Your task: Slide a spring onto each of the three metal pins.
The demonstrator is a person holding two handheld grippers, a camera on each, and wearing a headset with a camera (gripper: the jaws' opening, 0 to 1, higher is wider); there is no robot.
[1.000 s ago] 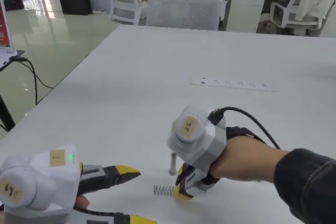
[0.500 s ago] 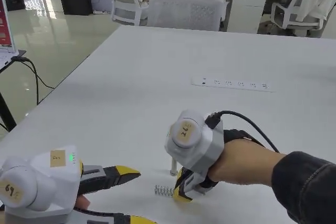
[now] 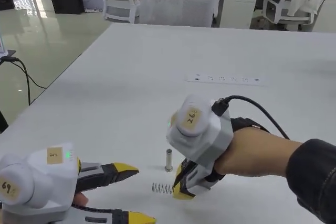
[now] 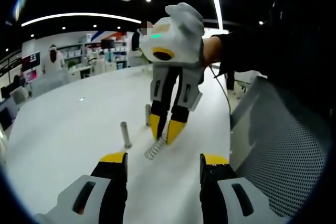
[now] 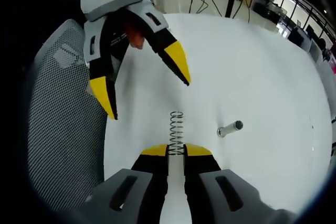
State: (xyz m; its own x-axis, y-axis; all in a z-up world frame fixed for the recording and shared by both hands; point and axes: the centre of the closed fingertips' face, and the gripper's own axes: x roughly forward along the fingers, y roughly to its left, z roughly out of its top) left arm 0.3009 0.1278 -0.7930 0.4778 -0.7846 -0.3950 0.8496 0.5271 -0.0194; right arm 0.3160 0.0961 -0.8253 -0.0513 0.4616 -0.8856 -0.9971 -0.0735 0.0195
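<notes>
- One spring is on view. One end sits pinched between the pressed-together jaws of the right hand-held gripper. The rest of its coils stick out free in front of the tips, low over the white table.
- Two pins show in the left gripper view, both upright on the table. The near pin stands bare, just beside the spring's free end and not touching it. The far pin stands behind the right hand-held gripper, its lower part hidden by the yellow tips.
- In the head view, one pin stands just beyond the spring, close to the right hand-held gripper's tips.
- The left hand-held gripper has its two jaws spread wide with nothing between them. Its tips point toward the spring and stop short of it.
- One power strip lies flat farther up the table, well apart from the pins and spring.
</notes>
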